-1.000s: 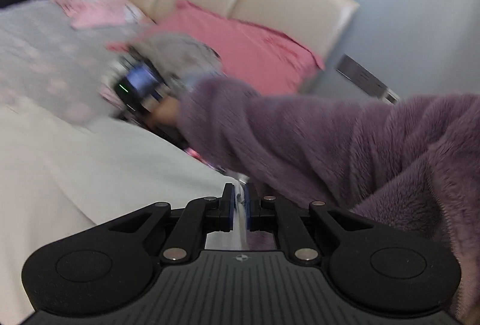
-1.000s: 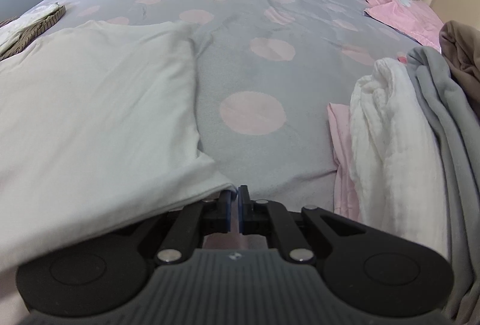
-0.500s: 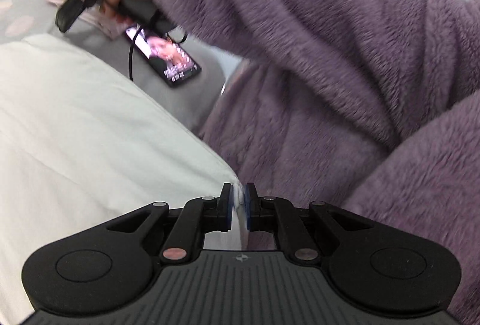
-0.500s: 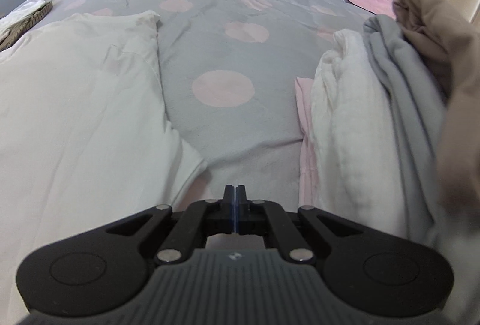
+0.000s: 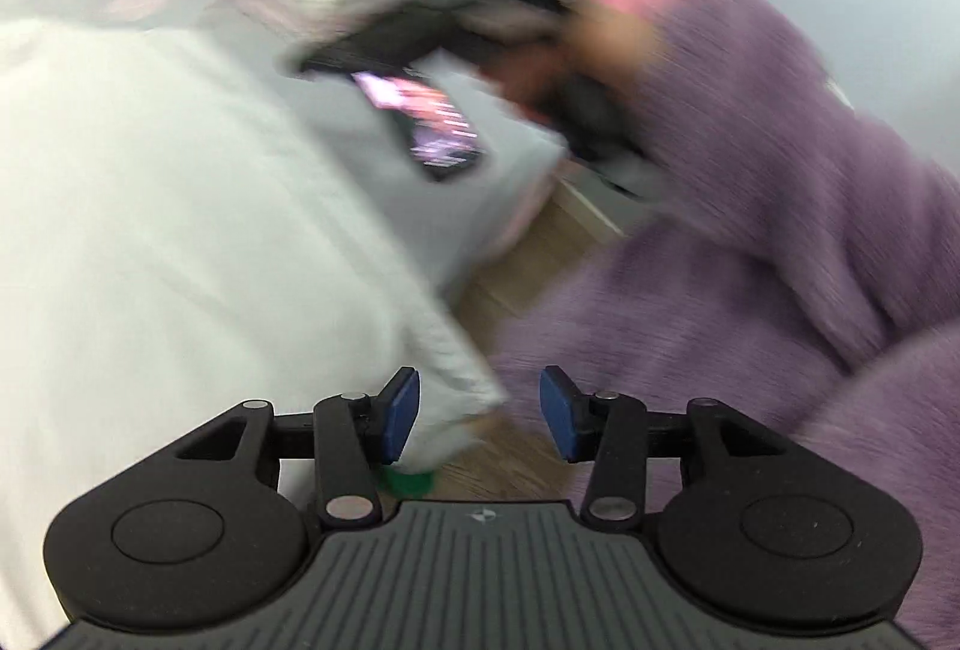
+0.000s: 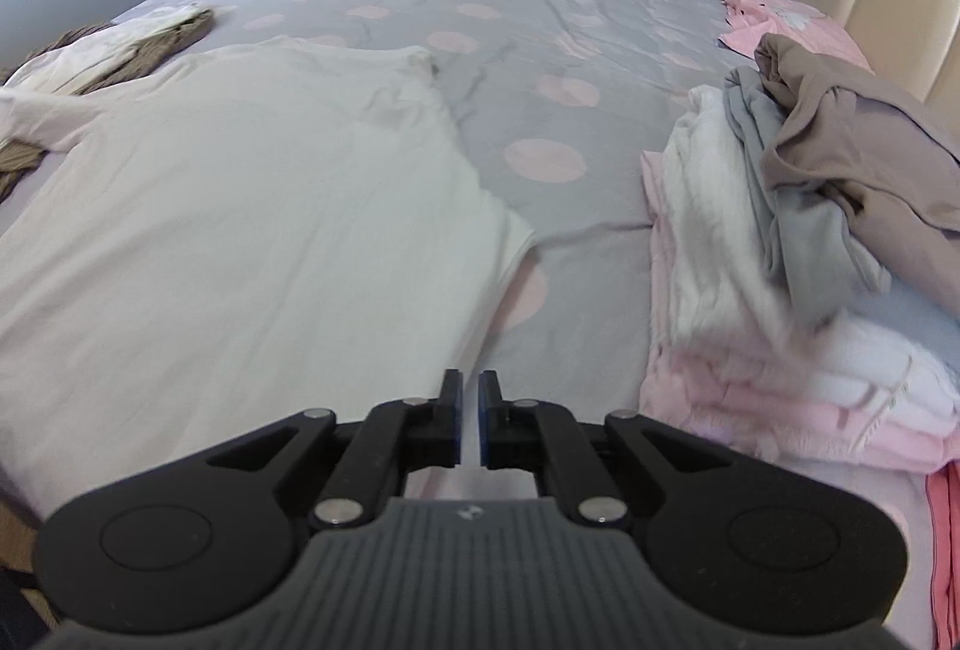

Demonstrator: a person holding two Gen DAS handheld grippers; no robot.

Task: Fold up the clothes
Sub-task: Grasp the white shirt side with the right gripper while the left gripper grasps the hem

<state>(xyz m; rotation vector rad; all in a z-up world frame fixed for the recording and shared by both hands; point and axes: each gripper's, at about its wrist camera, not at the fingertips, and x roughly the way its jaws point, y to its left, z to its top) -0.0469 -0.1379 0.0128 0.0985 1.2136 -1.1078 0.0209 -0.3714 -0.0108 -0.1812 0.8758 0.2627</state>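
Jaws of the left gripper (image 5: pixel 479 422) are opening, the white shirt's (image 6: pixel 252 206) hem corner hanging loose between them by the left pad. Jaws of the right gripper (image 6: pixel 471 425) part narrowly, empty. That shirt lies flat on the bed (image 6: pixel 540 26), running away from both; the left is nearer.

Soft, even daylight fills both views with only faint shadows and no glare. The left wrist view is heavily motion-smeared across its upper half, only the near gripper body sharp. The right wrist view is mostly crisp, blurring slightly at its lower right. Fisheye bending darkens all corners.
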